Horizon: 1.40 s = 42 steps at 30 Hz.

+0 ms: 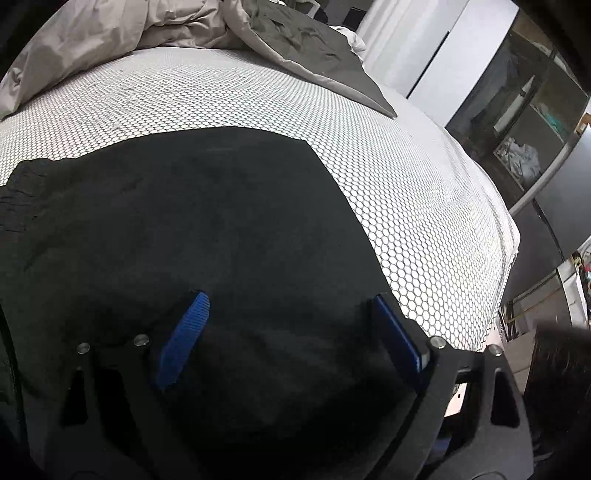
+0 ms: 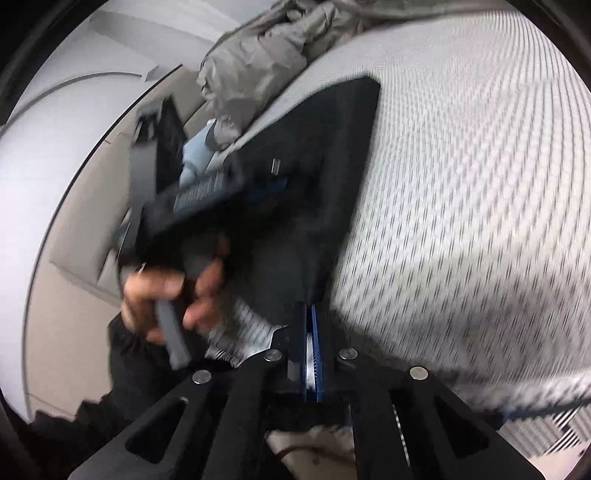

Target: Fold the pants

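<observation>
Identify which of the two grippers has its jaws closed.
The right gripper: its blue fingers meet at the black pants' edge, while the left gripper stands wide open.

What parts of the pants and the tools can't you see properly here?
- Left wrist view: the black pants run past the left edge and under the open left tool.
- Right wrist view: motion blur smears the hand; the shut right tool hides the corner it pinches.

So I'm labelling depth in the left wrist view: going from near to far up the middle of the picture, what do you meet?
Left gripper, open → black pants spread flat → bare honeycomb-patterned bed cover → rumpled grey duvet at the far end.
</observation>
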Tool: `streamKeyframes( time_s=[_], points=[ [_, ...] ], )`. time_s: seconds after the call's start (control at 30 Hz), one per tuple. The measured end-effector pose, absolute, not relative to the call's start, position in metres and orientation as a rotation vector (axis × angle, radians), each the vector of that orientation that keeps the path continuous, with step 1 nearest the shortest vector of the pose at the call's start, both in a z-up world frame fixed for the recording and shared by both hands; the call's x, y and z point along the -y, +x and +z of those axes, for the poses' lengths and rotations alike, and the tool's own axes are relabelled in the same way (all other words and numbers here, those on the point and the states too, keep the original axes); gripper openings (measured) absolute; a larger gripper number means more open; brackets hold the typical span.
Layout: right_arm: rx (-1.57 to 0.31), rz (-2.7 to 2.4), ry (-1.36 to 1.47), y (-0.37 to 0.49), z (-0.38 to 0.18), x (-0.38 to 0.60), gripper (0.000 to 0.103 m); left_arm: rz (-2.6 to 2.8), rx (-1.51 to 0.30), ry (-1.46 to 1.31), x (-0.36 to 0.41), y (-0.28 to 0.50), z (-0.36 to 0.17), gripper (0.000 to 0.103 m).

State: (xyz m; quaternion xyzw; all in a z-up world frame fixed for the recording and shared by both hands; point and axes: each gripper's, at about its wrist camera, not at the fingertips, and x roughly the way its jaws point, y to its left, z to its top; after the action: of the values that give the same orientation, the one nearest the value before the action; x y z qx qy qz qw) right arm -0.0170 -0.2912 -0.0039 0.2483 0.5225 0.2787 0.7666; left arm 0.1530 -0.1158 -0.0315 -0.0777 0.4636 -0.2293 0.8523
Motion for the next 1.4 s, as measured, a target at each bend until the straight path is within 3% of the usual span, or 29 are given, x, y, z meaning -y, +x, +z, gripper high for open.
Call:
streamKeyframes(
  time_s=[0.13,0.17,0.2,0.23,0.27,0.3,0.37,0.57,0.63,0.67,0.7,0.87,1.03,1.1,1.13,1.2,1.27,1.4],
  points=[
    [-1.215,0.591,0.494,-0.030,0.000,0.286,0.006,-0.495,-0.942,-0.222,0.098,0.148,-0.018,0.084],
    [-1.179,0.593,0.513,-0.028,0.006,0.291,0.015,-0.503,-0.916,-0.240,0.090,0.144,-0.013,0.084],
    [-1.127,0.578,0.532,-0.025,0.014,0.297,0.035,-0.504,-0.879,-0.256,0.079,0.140,-0.004,0.085],
    [-1.082,0.542,0.539,-0.021,0.020,0.303,0.049,-0.494,-0.854,-0.261,0.069,0.136,0.002,0.085],
    [-1.013,0.496,0.534,-0.015,0.028,0.308,0.074,-0.481,-0.824,-0.271,0.058,0.132,0.009,0.086],
    [-0.959,0.482,0.519,-0.010,0.034,0.311,0.087,-0.471,-0.779,-0.294,0.040,0.128,0.015,0.087],
    [-0.860,0.460,0.469,0.007,0.039,0.308,0.089,-0.439,-0.718,-0.311,0.015,0.122,0.020,0.088],
    [-0.969,0.521,0.538,0.078,0.003,0.300,0.088,-0.247,-0.789,-0.309,-0.057,0.123,-0.009,0.088],
    [-0.992,0.534,0.530,0.091,-0.002,0.292,0.073,-0.178,-0.829,-0.319,-0.078,0.123,-0.024,0.088],
    [-1.009,0.519,0.522,0.099,-0.007,0.283,0.043,-0.155,-0.839,-0.325,-0.082,0.122,-0.031,0.088],
    [-1.029,0.511,0.526,0.107,-0.013,0.271,0.020,-0.130,-0.852,-0.335,-0.090,0.127,-0.036,0.088],
    [-0.945,0.517,0.496,0.148,-0.004,0.267,0.011,-0.091,-0.878,-0.371,-0.107,0.148,-0.056,0.088],
    [-0.911,0.343,0.294,0.167,0.006,0.289,0.015,-0.116,-0.905,-0.281,-0.078,0.168,-0.055,0.088],
    [-0.992,0.308,0.298,0.170,-0.003,0.296,0.033,-0.111,-0.914,-0.248,-0.070,0.163,-0.055,0.088],
    [-1.001,0.310,0.344,0.165,-0.004,0.304,0.036,-0.116,-0.912,-0.240,-0.066,0.158,-0.052,0.088],
    [-0.966,0.312,0.383,0.157,0.004,0.308,0.061,-0.122,-0.912,-0.235,-0.063,0.153,-0.049,0.088],
    [-0.898,0.294,0.378,0.143,0.018,0.314,0.073,-0.125,-0.918,-0.233,-0.064,0.146,-0.050,0.088],
    [-0.845,0.349,0.397,0.120,0.037,0.314,0.079,-0.132,-0.920,-0.213,-0.067,0.130,-0.047,0.088]
  ],
)
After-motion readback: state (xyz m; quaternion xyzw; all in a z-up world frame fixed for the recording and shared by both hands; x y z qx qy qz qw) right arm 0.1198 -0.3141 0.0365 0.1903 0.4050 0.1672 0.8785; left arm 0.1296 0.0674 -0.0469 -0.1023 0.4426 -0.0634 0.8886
